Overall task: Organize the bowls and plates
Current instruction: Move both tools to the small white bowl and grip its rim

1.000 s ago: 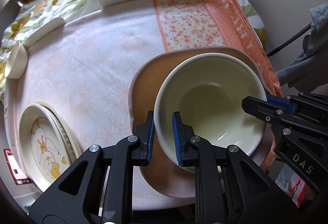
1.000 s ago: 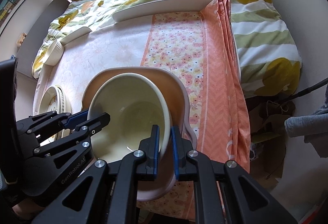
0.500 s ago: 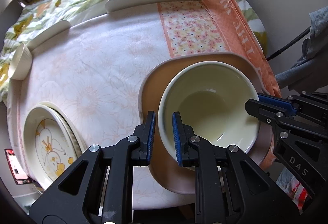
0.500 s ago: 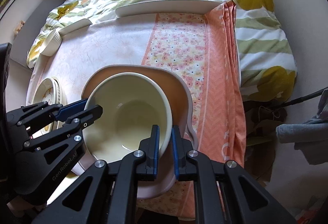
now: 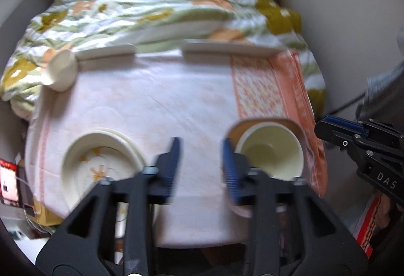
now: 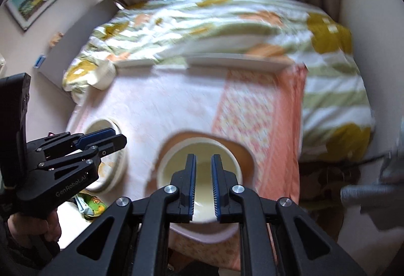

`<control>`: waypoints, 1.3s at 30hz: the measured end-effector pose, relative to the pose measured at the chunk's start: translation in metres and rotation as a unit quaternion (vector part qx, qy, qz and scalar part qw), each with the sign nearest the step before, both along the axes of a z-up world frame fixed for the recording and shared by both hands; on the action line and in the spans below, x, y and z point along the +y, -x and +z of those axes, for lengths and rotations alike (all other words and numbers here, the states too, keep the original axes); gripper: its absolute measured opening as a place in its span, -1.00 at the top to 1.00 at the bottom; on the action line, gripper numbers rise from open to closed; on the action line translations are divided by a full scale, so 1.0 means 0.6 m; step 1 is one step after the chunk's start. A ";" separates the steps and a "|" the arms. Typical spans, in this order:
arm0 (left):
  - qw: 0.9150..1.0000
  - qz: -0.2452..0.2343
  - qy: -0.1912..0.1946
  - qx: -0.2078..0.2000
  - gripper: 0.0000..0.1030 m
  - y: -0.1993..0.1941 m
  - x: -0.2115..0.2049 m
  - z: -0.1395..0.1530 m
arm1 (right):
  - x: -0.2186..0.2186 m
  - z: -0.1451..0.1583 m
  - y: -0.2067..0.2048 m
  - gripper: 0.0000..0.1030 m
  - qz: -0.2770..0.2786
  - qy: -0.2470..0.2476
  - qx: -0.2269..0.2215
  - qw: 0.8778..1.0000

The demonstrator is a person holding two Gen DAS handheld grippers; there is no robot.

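left gripper [image 5: 200, 162] has jaws standing wide apart, just opened, nothing between them; only bare tablecloth [image 5: 151, 104] shows in the gap. its blue pads are motion-blurred. right gripper [image 6: 203, 184] has jaws parted by a narrow gap, just eased open, pads clear of any rim, nothing pinched; it hangs above the bowl. in the left wrist view the right gripper [image 5: 328, 128] shows at the right edge, off the table's side.

cream bowl [image 5: 271, 152] sits upright inside the tan plate [image 5: 293, 124], near the table's front right, where the pale cloth meets the orange floral runner [image 5: 257, 89]. in the right wrist view the same bowl [image 6: 176, 162] lies directly under the right jaws, tan plate [image 6: 245, 157] ringing it.

front left: stack of cream plates with yellow flower print [image 5: 101, 162], well apart from the bowl. far left edge: small cream cup tipped on its side [image 5: 60, 71]. along the far edge, two flat white plates [image 5: 227, 49], blurred. beyond the table, floral bedding [image 5: 164, 8], then curtains.

a hand [image 6: 48, 228] grips the left gripper's handle.
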State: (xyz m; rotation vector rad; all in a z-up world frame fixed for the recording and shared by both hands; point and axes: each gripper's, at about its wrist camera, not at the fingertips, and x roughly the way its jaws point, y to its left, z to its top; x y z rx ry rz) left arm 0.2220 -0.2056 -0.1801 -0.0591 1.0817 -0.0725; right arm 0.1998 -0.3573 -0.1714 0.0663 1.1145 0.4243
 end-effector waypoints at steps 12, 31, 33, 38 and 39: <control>0.980 0.182 -0.019 -0.073 -0.97 0.001 0.300 0.083 | 0.220 0.071 -0.133 -0.99 0.139 -0.043 -0.080 0.986; 0.951 0.258 0.164 0.056 -0.27 -0.210 0.625 -0.144 | 0.624 -0.146 -0.393 -0.90 0.201 -0.023 0.116 0.972; 0.947 0.258 0.184 0.063 -0.18 -0.230 0.633 -0.169 | 0.641 -0.167 -0.406 -0.68 0.202 -0.024 0.130 0.970; 0.940 0.263 0.206 0.070 0.04 -0.269 0.648 -0.209 | 0.675 -0.216 -0.438 -0.19 0.207 -0.032 0.170 0.963; 0.939 0.265 0.209 0.071 0.06 -0.274 0.651 -0.214 | 0.679 -0.222 -0.441 -0.14 0.208 -0.035 0.174 0.962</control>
